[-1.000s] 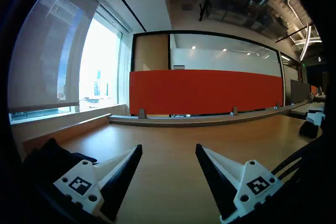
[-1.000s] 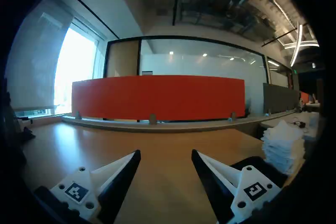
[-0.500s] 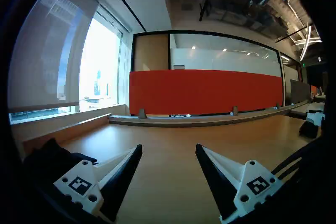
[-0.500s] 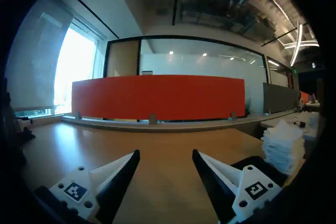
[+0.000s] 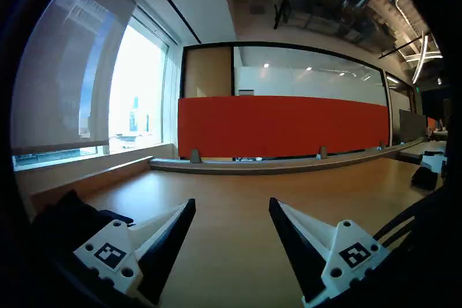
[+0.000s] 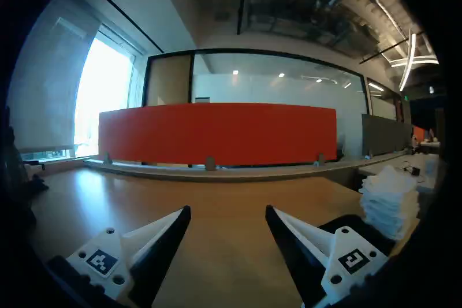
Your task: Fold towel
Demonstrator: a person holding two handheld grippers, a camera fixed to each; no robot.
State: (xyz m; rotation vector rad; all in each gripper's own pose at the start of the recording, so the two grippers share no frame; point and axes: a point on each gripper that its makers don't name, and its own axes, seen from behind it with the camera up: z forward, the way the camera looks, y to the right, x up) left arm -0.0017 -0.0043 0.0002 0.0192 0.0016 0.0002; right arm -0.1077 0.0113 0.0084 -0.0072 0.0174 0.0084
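Observation:
A stack of folded white towels (image 6: pixel 391 201) stands at the right edge of the wooden table (image 6: pixel 225 204) in the right gripper view. My right gripper (image 6: pixel 227 211) is open low over the table, left of that stack, with nothing between its fingers. In the left gripper view my left gripper (image 5: pixel 231 204) is open too, just above the bare wooden table (image 5: pixel 242 192), holding nothing. At the far right of the left gripper view sits part of the other gripper (image 5: pixel 428 170), white and black.
A red divider panel (image 5: pixel 283 126) runs along the table's far edge, with glass walls behind it. A bright window (image 5: pixel 136 100) and a wooden ledge (image 5: pixel 81 178) lie to the left. A black object (image 6: pixel 352 224) rests under the towel stack.
The right gripper view has shifted very slightly; its fingers sit a touch lower in frame. The left gripper has not moved.

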